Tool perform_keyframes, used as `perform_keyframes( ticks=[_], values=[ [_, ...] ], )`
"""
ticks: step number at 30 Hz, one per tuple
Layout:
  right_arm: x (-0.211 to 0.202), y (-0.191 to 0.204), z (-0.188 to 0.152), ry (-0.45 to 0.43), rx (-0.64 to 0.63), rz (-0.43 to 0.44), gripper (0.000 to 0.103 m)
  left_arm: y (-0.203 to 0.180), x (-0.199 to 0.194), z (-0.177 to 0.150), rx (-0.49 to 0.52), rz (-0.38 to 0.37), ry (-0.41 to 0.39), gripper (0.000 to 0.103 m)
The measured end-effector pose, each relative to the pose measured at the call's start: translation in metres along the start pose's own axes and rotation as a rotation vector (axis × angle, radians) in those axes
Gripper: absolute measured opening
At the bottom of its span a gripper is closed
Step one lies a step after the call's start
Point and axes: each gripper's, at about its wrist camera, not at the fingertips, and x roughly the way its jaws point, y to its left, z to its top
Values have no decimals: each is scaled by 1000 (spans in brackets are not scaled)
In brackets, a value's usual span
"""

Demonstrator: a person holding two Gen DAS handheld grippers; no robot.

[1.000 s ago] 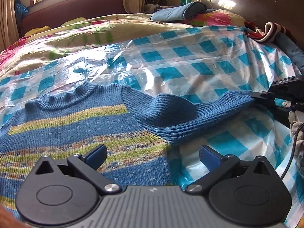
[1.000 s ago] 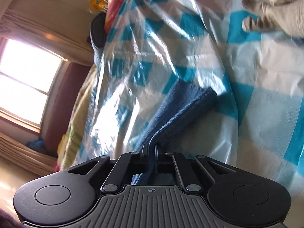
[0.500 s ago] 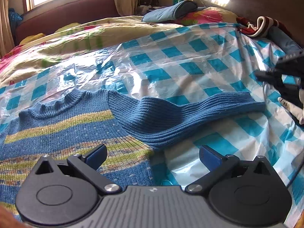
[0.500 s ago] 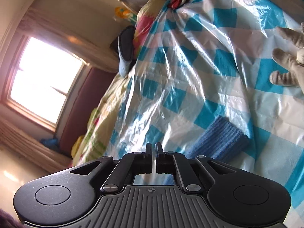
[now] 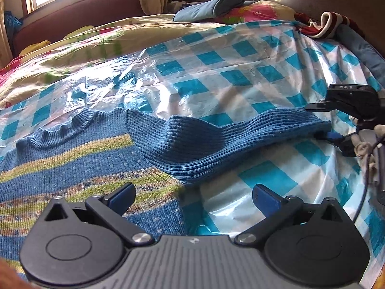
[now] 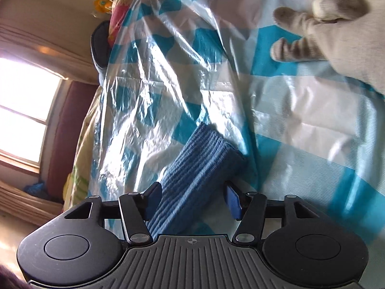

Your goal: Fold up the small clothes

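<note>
in the left wrist view, a blue knitted sweater (image 5: 72, 159) with yellow-green stripes fills the lower left of the frame, lying flat on a blue-and-white checked plastic sheet (image 5: 216, 72) spread over the bed. the left gripper (image 5: 192, 198) sits at the bottom centre, its blue-padded fingers spread wide, one over the sweater's body and one over bare plastic, gripping nothing. the sweater's plain blue sleeve (image 5: 216, 139) runs from the middle toward the right edge of the frame, where the right gripper (image 5: 336, 125) meets its cuff. in the right wrist view, that cuff (image 6: 207, 154) lies between the right gripper's (image 6: 192, 200) parted fingers (partly apart, not yet pinching the fabric). a gloved hand (image 6: 336, 31) shows at the upper right.
</note>
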Motion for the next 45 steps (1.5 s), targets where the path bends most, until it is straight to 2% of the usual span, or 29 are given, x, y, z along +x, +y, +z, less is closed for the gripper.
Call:
perform_keyframes(
  ticks=[1,2,3,4,6,10,12,15,20,23,26,28,32,36,40,43,45],
  values=[
    [4,1,0,-10,-1,1,54,1,-1,0,-1,1,0,103],
    [6,2,0,-17,2,3,46,3,-2,-1,-3,3,-1,103],
    [8,1,2,-9,13,11,20,5,-4,-2,-7,6,-3,103],
    [8,1,2,3,37,32,8,8,-6,-3,-12,7,-5,103],
    [-4,6,4,-16,64,98,8,16,-12,-6,-27,6,-19,103],
    [-42,42,7,-97,10,209,8,39,-23,-13,-75,6,-50,103],
    [-56,71,2,-108,-50,263,8,53,-29,-17,-108,8,-65,103],
    [-65,131,-23,-80,-188,337,8,79,-41,-26,-162,18,-83,103],
    [-48,228,-100,66,-385,448,8,135,-67,-56,-253,85,-116,103],
    [-29,275,-170,180,-541,483,11,171,-84,-77,-316,145,-137,103],
    [-8,301,-238,368,-667,510,14,206,-98,-99,-397,190,-153,103],
    [-4,305,-263,425,-706,523,18,226,-105,-110,-459,205,-171,103],
    [-8,297,-271,413,-746,493,30,250,-108,-120,-540,207,-187,103],
    [-7,273,-265,392,-803,371,31,252,-105,-123,-543,193,-183,103],
    [16,246,-271,398,-898,211,31,247,-102,-123,-513,200,-173,103],
    [28,241,-276,439,-909,186,31,246,-100,-117,-503,207,-166,103],
    [37,247,-283,445,-976,183,31,247,-99,-113,-485,214,-172,103]
  ],
)
